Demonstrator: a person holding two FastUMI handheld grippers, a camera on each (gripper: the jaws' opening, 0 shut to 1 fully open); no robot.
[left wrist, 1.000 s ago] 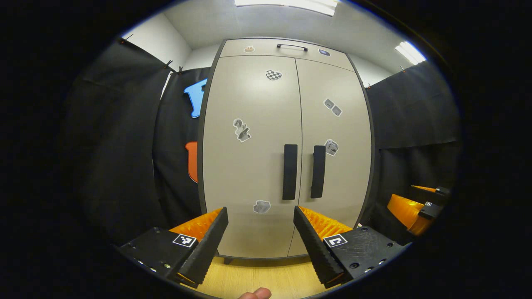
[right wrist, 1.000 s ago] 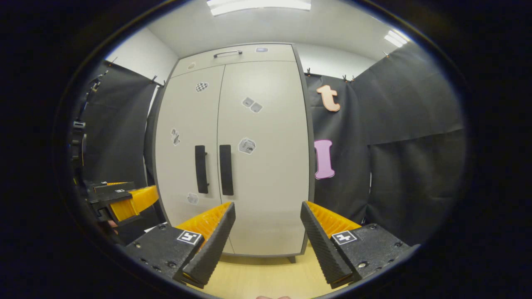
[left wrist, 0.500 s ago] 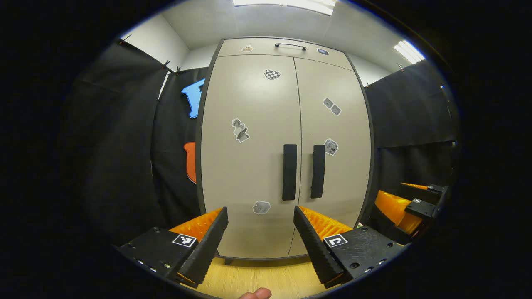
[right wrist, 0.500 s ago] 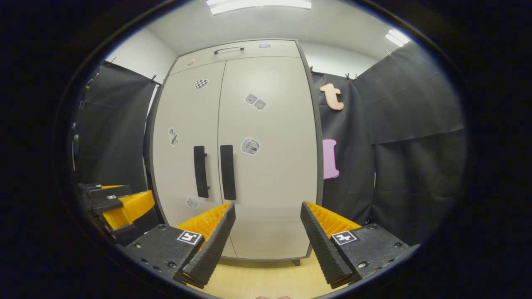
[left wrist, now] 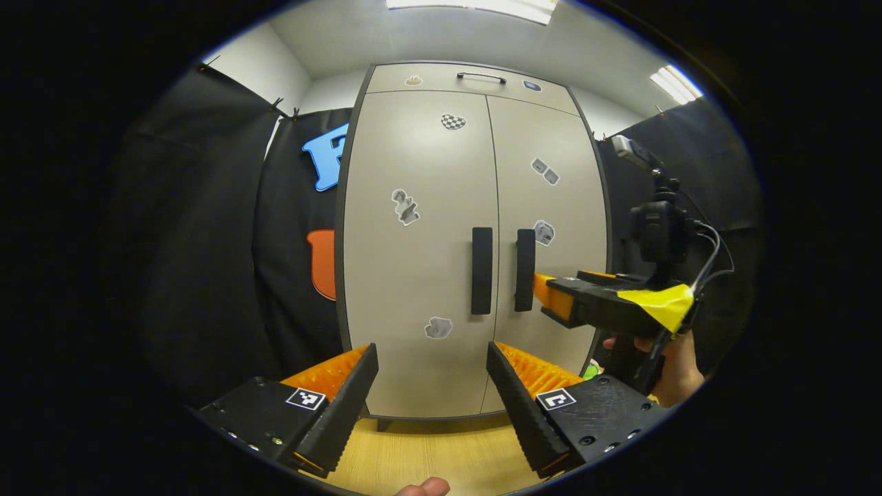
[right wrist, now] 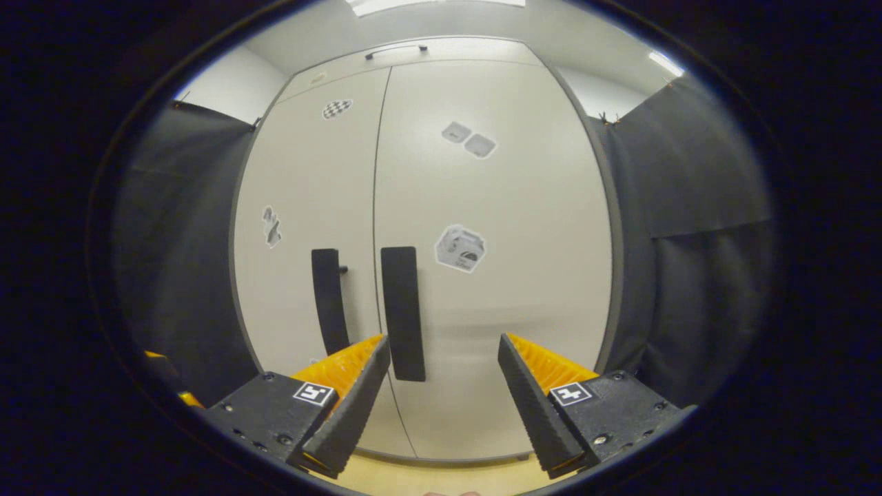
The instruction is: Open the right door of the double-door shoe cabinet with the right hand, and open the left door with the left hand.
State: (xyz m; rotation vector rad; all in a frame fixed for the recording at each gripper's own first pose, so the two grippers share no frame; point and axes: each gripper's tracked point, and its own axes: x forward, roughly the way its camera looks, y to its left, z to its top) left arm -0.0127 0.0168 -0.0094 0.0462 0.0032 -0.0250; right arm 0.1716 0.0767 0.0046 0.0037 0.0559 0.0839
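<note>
The beige double-door shoe cabinet (left wrist: 413, 158) stands ahead with both doors shut. Two black vertical handles sit side by side at the seam: the left door handle (left wrist: 481, 271) and the right door handle (left wrist: 525, 270). My left gripper (left wrist: 431, 353) is open, held back from the cabinet and below handle height. In the left gripper view, my right gripper (left wrist: 546, 295) reaches in from the right, its tip just beside the right door handle. In the right gripper view, the right gripper (right wrist: 444, 342) is open and close to the right door, with the right door handle (right wrist: 403, 313) just off its left finger.
A top drawer with a slim handle (left wrist: 481, 76) caps the cabinet. Black cloth walls (left wrist: 200, 241) flank it on both sides. Light wooden floor (left wrist: 441, 455) runs below the doors. A hand (left wrist: 672, 375) holds the right gripper's body.
The right gripper has moved forward and up, from well back to close by the right door handle. The left gripper has barely shifted. Both doors stay shut.
</note>
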